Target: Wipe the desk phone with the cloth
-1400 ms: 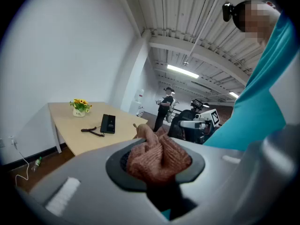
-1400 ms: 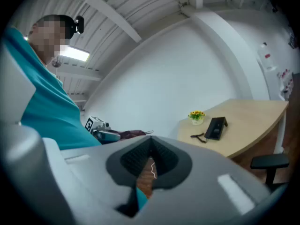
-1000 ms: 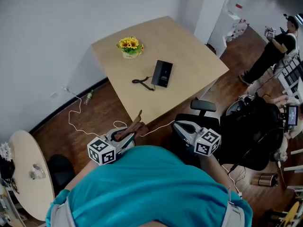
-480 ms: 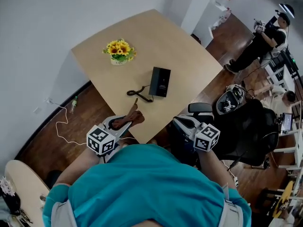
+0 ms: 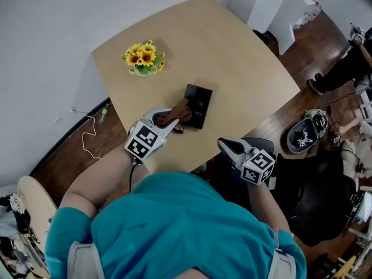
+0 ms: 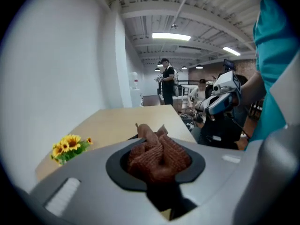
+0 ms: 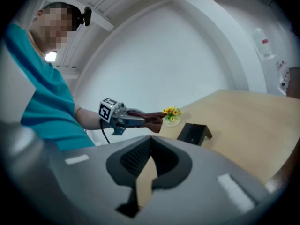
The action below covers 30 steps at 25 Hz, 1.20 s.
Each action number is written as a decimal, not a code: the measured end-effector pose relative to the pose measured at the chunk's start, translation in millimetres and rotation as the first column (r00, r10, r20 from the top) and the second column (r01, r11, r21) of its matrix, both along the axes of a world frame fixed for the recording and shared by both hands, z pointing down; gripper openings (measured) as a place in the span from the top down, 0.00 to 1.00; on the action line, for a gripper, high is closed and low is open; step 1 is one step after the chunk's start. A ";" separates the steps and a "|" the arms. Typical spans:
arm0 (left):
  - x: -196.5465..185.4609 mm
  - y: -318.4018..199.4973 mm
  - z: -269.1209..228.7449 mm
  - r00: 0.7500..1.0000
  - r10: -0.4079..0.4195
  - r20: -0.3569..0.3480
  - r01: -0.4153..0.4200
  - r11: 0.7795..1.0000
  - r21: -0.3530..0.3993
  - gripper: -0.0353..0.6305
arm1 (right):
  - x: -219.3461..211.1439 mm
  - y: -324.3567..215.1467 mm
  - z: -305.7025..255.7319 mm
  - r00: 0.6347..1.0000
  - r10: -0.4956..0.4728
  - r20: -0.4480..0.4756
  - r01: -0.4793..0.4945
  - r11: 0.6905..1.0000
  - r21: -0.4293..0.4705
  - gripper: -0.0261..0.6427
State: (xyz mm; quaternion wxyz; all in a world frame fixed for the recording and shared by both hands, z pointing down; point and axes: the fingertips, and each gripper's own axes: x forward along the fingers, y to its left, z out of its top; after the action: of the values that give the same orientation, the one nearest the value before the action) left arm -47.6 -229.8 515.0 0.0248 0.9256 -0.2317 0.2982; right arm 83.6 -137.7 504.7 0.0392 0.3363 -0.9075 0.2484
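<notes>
The black desk phone [image 5: 200, 100] lies in the middle of the light wooden table [image 5: 232, 57]; in the right gripper view the phone [image 7: 194, 132] stands wedge-shaped. My left gripper [image 5: 167, 118] is shut on a crumpled brown cloth [image 5: 177, 113], which hangs over the phone's left edge. Close up, the cloth [image 6: 159, 156] fills the jaws of the left gripper [image 6: 159, 165]. Whether cloth and phone touch I cannot tell. My right gripper [image 5: 224, 145] hovers at the table's near edge, right of the phone, its jaws [image 7: 149, 151] shut on nothing.
A small pot of yellow sunflowers [image 5: 142, 57] stands at the table's far left. A black office chair [image 5: 325, 179] and bags sit to the right on the wooden floor. A white cable [image 5: 87, 138] trails by the wall. A person [image 5: 357, 54] stands far right.
My left gripper has carried the cloth forward from below the table's near edge to the phone's left side. The phone's cord is now hidden under it. The right gripper has barely moved.
</notes>
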 end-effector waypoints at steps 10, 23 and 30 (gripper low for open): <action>119.3 -100.7 84.9 0.923 0.158 0.351 -0.247 0.942 0.225 0.78 | 26.1 -38.4 28.8 1.000 0.016 -0.018 -0.017 1.000 -0.015 0.96; 115.8 -60.8 150.1 0.826 0.266 0.497 -0.405 0.893 0.196 0.78 | 20.6 -31.0 34.5 0.996 0.064 0.056 -0.062 0.998 -0.032 0.96; 75.2 21.7 190.9 0.736 0.396 0.549 -0.523 0.848 0.089 0.78 | 13.7 -34.0 31.9 0.997 0.054 0.062 -0.052 0.998 -0.030 0.96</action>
State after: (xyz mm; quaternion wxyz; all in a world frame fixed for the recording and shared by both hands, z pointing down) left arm 27.6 -208.1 706.0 -0.2232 0.8369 -0.0262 0.4990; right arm 97.3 -171.7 536.6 0.0087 0.3517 -0.8955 0.2726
